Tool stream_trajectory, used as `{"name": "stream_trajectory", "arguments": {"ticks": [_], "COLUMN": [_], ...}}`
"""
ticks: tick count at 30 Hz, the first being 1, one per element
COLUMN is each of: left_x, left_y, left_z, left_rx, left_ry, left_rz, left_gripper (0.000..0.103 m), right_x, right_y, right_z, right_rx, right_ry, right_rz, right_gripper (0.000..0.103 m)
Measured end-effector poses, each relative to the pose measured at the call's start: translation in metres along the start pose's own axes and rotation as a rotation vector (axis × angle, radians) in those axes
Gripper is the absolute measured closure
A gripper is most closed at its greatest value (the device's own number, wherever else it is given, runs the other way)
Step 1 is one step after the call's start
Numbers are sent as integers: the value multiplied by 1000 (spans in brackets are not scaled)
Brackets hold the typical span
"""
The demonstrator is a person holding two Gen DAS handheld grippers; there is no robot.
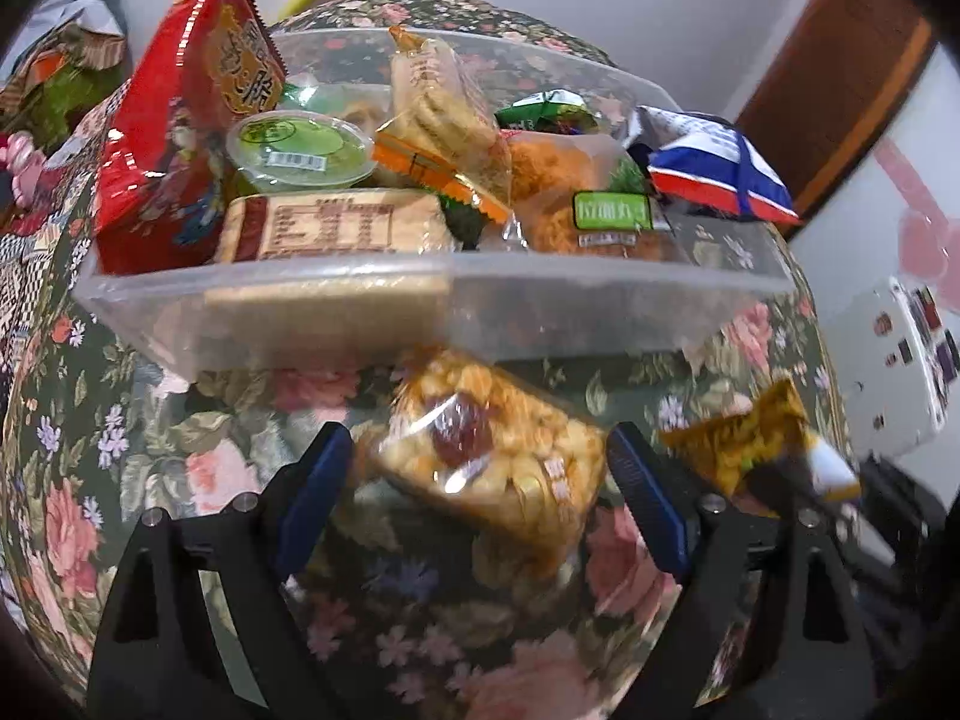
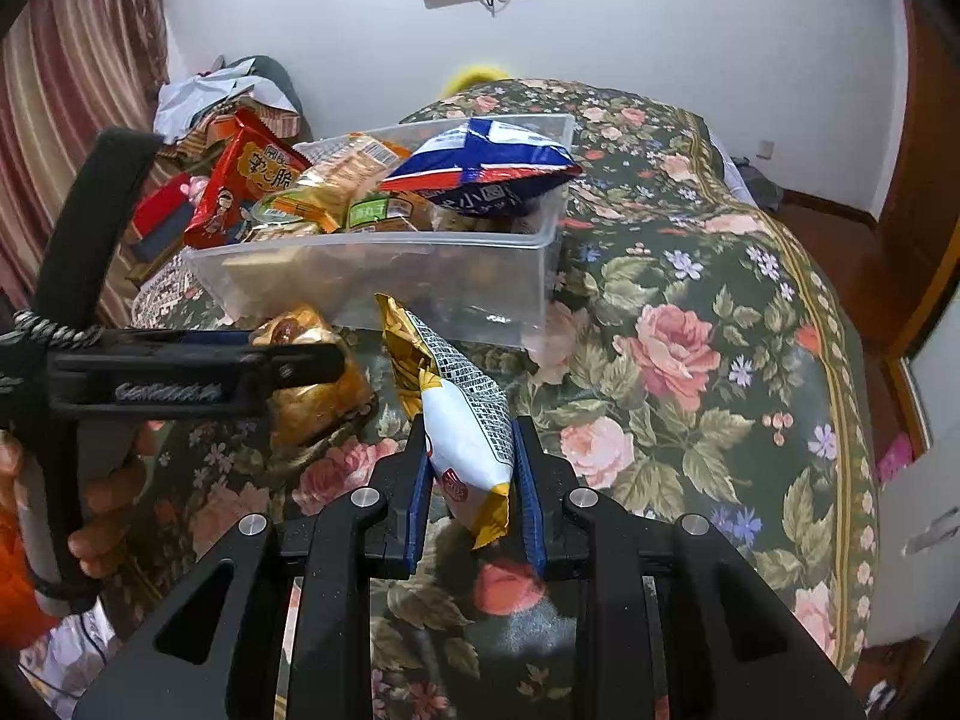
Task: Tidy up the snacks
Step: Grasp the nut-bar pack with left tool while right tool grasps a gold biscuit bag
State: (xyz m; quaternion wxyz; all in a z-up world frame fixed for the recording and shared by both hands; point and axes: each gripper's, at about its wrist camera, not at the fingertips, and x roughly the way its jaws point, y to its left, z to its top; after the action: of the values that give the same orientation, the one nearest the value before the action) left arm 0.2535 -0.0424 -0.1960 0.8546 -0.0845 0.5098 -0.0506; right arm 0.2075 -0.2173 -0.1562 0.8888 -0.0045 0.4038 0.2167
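- The left gripper (image 1: 480, 480) is held low over the floral bedspread (image 1: 150, 420), pointing toward the clear plastic bin (image 1: 420, 294) at 12 o'clock; its jaws stand wide apart.
- A clear-wrapped nut brittle bar (image 1: 492, 456) lies on the bedspread between the blue pads (image 1: 315, 483), tilted, its far end reaching toward the bin's near wall. Whether either pad touches the wrapper cannot be told from the left wrist view.
- From the right wrist view the left gripper (image 2: 312, 360) comes in sideways from 9 o'clock, its finger crossing over the same brittle bar (image 2: 318, 384), with the person's hand (image 2: 102, 504) on the handle at the 8 o'clock edge.
- The right gripper (image 2: 471, 468) points the same way, level with the bed, and its jaws are closed on a white-and-gold snack packet (image 2: 462, 432), which stands upright between them, its gold top leaning to 11 o'clock.
- The bin (image 2: 384, 276) sits on the bedspread (image 2: 690, 360) beyond both grippers at 12 o'clock, piled full: a red bag (image 2: 240, 192) at its left end and a blue, white and red pouch (image 2: 480, 168) on top at the right.
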Motion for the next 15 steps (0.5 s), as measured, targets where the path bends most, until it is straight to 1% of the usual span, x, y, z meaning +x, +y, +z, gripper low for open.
{"name": "stream_trajectory", "arguments": {"ticks": [3, 6, 7, 10, 15], "left_x": [8, 13, 13, 8, -9], "left_y": [-4, -3, -1, 6, 21], "left_z": [3, 3, 2, -4, -14], "left_rx": [-15, -25, -27, -6, 20], "left_ry": [0, -11, -17, -35, -52], "left_rz": [4, -11, -24, -48, -29], "left_gripper": [15, 15, 16, 26, 30], "right_x": [1, 1, 1, -1, -6], "right_y": [-1, -3, -3, -3, -1], "right_z": [0, -1, -1, -3, -2], "right_rx": [9, 12, 12, 17, 29], "right_ry": [-5, -7, -9, -14, -33], "right_rz": [7, 13, 16, 30, 43], "right_gripper": [80, 80, 80, 80, 80]}}
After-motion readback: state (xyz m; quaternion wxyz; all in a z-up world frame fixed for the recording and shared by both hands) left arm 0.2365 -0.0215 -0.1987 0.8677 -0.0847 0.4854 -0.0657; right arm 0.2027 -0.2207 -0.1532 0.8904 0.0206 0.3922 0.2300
